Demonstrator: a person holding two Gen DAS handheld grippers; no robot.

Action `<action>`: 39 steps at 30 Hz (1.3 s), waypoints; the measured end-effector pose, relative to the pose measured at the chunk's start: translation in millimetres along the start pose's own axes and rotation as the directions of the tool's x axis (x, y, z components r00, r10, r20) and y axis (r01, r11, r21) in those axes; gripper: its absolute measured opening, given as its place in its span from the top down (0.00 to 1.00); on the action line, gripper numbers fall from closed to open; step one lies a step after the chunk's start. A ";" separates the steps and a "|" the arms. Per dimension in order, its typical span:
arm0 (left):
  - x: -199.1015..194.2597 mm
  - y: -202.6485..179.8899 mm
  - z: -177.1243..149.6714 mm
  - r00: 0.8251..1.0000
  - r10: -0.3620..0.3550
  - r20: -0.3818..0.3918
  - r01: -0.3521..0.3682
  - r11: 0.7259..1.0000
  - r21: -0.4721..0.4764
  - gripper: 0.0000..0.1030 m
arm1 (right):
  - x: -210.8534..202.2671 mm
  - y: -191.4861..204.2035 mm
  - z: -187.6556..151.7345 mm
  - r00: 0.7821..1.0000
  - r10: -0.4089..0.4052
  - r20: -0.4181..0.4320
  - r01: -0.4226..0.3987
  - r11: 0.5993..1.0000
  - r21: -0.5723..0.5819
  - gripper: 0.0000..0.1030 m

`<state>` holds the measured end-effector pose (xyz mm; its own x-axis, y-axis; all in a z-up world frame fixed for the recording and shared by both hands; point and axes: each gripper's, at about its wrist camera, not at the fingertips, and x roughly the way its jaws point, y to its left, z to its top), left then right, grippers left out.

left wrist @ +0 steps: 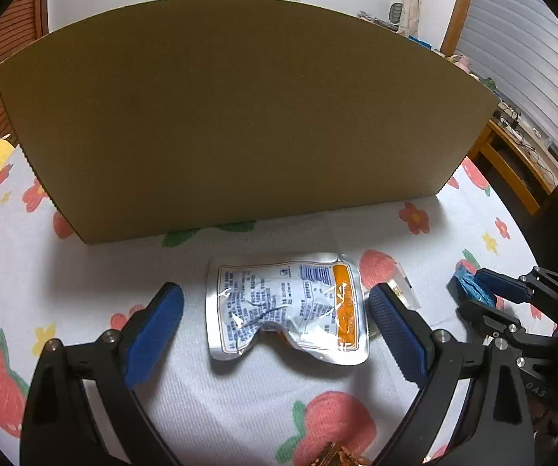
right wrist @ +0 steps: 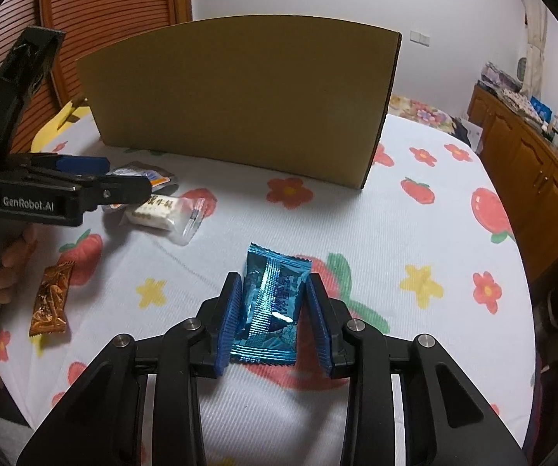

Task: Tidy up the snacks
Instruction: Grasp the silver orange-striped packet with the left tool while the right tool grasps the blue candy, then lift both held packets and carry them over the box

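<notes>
A silver pouch with blue print and an orange stripe [left wrist: 285, 306] lies flat on the flowered cloth, between the wide-open fingers of my left gripper [left wrist: 275, 310]. My right gripper [right wrist: 273, 310] straddles a shiny blue snack packet [right wrist: 273, 305]; its blue pads stand at the packet's two sides, and the packet lies on the cloth. The right gripper also shows at the right edge of the left wrist view [left wrist: 473, 291], with the blue packet [left wrist: 469, 285] at its tips. A large cardboard box [left wrist: 240, 116] stands behind the snacks, also in the right wrist view [right wrist: 240, 97].
A white nougat packet [right wrist: 166, 213] and an orange-brown wrapped bar [right wrist: 52, 299] lie left of the blue packet. The left gripper [right wrist: 85, 178] hovers over the silver pouch [right wrist: 151, 174]. A wooden cabinet [right wrist: 531, 163] stands to the right of the table.
</notes>
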<state>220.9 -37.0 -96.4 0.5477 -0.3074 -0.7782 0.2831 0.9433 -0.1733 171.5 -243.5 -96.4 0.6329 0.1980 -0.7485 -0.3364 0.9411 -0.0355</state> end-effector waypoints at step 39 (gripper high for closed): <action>-58.9 -1.1 -30.0 0.988 -0.039 0.149 0.031 0.998 0.059 0.23 | -2.2 2.3 -1.5 1.000 0.018 0.017 -0.018 1.000 -0.009 0.80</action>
<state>164.7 -16.2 -68.5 0.6473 -0.3593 -0.6723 0.3457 0.9244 -0.1611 168.3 -242.2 -95.8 0.6382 0.2198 -0.7378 -0.3538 0.9349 -0.0275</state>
